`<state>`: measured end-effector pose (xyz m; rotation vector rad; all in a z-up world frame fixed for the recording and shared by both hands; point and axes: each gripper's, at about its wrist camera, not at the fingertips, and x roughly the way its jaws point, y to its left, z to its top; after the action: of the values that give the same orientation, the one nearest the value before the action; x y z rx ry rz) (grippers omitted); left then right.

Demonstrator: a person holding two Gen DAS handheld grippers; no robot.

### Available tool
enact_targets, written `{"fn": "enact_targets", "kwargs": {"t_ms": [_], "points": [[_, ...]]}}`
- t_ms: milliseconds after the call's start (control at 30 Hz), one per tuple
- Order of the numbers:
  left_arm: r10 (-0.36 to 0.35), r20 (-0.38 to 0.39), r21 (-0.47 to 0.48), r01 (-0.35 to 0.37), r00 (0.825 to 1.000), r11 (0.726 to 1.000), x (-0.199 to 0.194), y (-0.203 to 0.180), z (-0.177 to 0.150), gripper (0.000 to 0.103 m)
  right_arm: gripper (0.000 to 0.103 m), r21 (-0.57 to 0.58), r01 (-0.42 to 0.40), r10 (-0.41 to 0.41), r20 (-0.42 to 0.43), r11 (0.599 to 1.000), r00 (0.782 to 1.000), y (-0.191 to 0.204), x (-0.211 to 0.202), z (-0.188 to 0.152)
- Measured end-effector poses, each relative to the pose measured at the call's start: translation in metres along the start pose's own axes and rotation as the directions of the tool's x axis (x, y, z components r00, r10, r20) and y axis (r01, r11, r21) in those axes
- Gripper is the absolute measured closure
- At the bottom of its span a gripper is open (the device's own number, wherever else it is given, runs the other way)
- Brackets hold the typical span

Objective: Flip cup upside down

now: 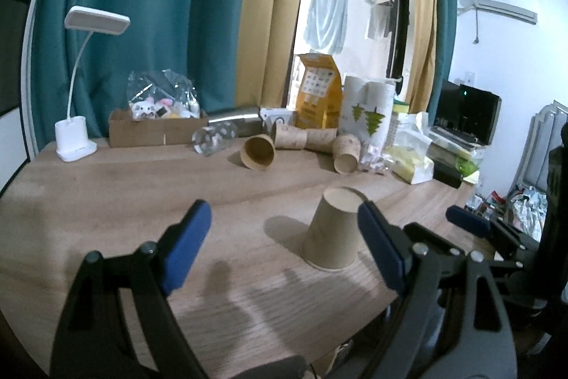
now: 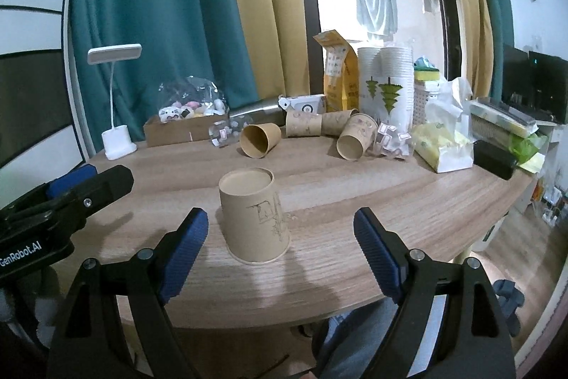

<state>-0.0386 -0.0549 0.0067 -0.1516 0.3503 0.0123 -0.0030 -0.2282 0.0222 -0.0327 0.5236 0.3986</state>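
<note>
A brown paper cup (image 1: pixel 332 229) stands upside down on the wooden table (image 1: pixel 142 187), its base up and its rim on the wood. It also shows in the right wrist view (image 2: pixel 254 215) with a printed sketch on its side. My left gripper (image 1: pixel 284 237) is open and empty; the cup stands just left of its right finger. My right gripper (image 2: pixel 280 237) is open and empty, with the cup ahead between its fingers, nearer the left one. The left gripper's body (image 2: pixel 64 198) shows at the left of the right wrist view.
Several paper cups (image 2: pixel 259 139) lie on their sides at the back of the table. Behind them are a cardboard box (image 2: pixel 181 130), a white desk lamp (image 2: pixel 117 137), a steel bottle (image 2: pixel 255 111), an orange bag (image 2: pixel 339 77), a sleeve of cups (image 2: pixel 387 84) and tissue packs (image 2: pixel 443 144).
</note>
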Motion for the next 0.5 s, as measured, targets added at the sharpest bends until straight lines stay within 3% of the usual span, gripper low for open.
{"fn": "enact_targets", "kwargs": {"t_ms": [500], "points": [[0.007,-0.014,-0.004,-0.007,1.0,1.0,0.0044,0.0019,-0.0024,0.017,0.017,0.001,-0.008,0.008,-0.006,1.0,1.0,0.0032,0.0031,-0.0016]]}}
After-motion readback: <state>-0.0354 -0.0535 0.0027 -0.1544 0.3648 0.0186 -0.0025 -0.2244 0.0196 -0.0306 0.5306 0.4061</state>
